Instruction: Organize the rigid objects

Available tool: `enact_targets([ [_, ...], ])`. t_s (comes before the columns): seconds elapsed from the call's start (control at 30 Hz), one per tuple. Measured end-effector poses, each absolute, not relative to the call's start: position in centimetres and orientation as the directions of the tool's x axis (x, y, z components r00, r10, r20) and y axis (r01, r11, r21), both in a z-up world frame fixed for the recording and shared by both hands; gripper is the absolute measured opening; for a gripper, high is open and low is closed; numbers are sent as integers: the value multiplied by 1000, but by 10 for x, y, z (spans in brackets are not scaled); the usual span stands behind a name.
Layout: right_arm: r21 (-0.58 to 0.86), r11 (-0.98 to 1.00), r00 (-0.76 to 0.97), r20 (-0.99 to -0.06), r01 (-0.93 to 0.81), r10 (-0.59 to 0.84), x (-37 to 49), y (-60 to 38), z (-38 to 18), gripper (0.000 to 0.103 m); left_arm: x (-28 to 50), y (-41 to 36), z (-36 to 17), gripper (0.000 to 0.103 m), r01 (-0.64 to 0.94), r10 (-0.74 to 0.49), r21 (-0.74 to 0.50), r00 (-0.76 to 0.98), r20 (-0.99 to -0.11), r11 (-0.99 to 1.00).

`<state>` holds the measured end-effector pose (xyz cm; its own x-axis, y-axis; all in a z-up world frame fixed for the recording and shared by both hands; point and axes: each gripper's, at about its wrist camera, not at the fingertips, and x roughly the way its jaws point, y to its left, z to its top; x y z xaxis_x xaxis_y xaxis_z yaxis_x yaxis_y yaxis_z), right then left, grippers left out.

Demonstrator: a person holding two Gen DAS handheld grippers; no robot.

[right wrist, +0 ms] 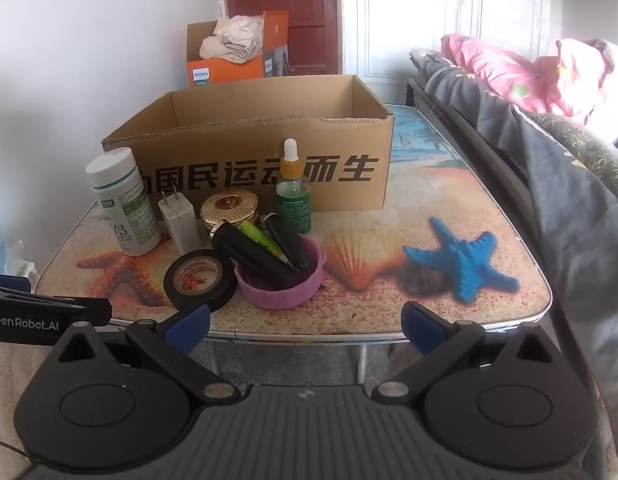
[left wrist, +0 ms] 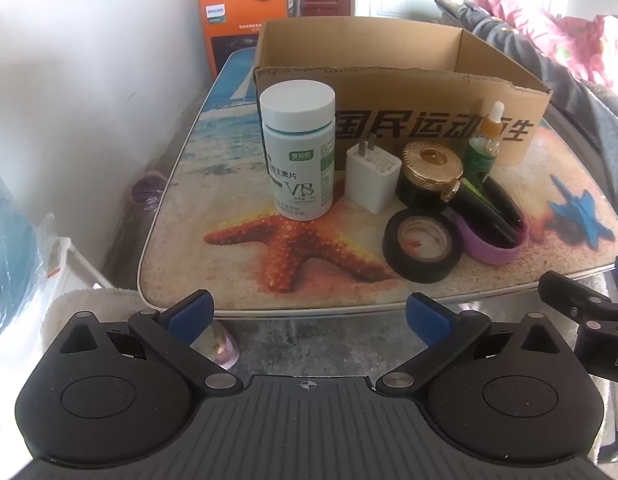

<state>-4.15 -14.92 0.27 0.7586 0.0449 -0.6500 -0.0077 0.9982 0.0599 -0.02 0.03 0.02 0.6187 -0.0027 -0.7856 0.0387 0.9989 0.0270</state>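
Progress: by my judgement the task is at its very beginning; nothing looks sorted yet, and all the small things stand on the tabletop (right wrist: 489,216) in front of the cardboard box (right wrist: 245,128).
Cardboard box: open at the top, at the far side of the tabletop; the part of its inside that shows is bare, but its floor is hidden behind the front wall, so I cannot tell if it holds something.
Purple lid (right wrist: 281,284): lies upside down like a small dish, near the front edge; inside it lean two black tubes (right wrist: 245,252) and a yellow-green pen (right wrist: 263,240).
Tape roll (right wrist: 201,280): black, flat on the tabletop, touching the purple lid on its left.
Vitamin bottle (left wrist: 297,148): white, upright, at the left end of the group, just before the box.
Charger plug (left wrist: 373,178): white, standing between the vitamin bottle and the gold-lidded jar (left wrist: 429,176).
Dropper bottle (right wrist: 293,188): green, upright, just beside the box front.
Left claw (left wrist: 309,316): open wide, nothing between its blue pads, before the front edge of the tabletop.
Right claw (right wrist: 305,320): also open wide and empty, near the same edge.
Left to do: I think every listed thing must be placed, probably into the box.
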Motion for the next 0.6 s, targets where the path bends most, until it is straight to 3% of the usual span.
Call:
enact_targets([
  [0.6, 62, 997, 741, -667, -42, 72, -35, -141, 6, 103, 2, 6, -5, 103, 17, 25, 45, 603, -797, 999],
])
